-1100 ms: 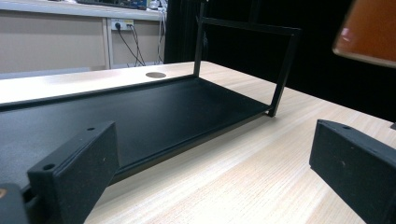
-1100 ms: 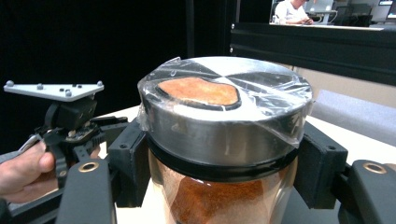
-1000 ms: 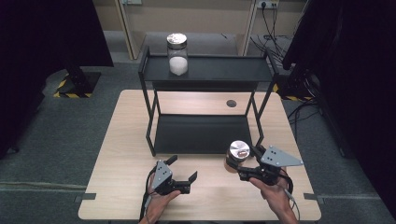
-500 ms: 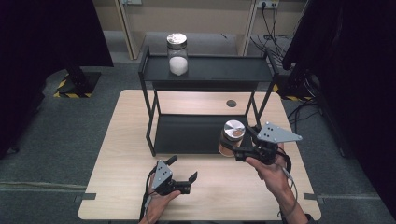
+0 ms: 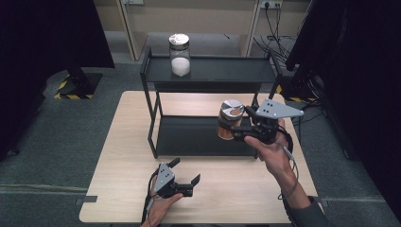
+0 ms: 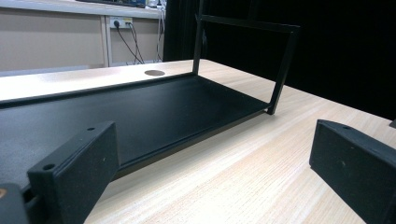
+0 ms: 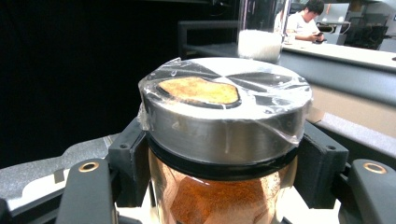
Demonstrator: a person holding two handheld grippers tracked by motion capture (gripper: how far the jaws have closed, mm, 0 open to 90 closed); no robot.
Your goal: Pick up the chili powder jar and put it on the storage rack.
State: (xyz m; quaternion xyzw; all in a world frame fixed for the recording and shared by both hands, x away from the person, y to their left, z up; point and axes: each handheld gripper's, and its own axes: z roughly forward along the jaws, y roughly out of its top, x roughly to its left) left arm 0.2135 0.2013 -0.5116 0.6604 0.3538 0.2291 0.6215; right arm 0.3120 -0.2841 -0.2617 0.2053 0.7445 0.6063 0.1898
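Note:
A glass jar of orange-brown powder [image 5: 229, 122] with a metal lid hangs in the air in front of the black two-level rack [image 5: 208, 71], held upright. My right gripper [image 5: 232, 130] is shut on that jar; in the right gripper view the jar [image 7: 224, 140] sits between the two black pads [image 7: 320, 163]. A second jar with white powder [image 5: 180, 54] stands on the rack's top shelf at its left. My left gripper [image 5: 185, 172] rests low on the table near the front edge, open, nothing between its fingers [image 6: 77, 172]. Its view looks along the rack's lower shelf [image 6: 140, 107].
The light wooden table [image 5: 132, 142] carries the rack at its middle and back. A round cable hole [image 6: 154, 73] lies in the tabletop behind the lower shelf. Dark screens stand at both sides, and cables run along the floor at the back right.
My right gripper has lifted the orange-brown jar off the table and carried it up and toward the rack. The left gripper has stayed put.

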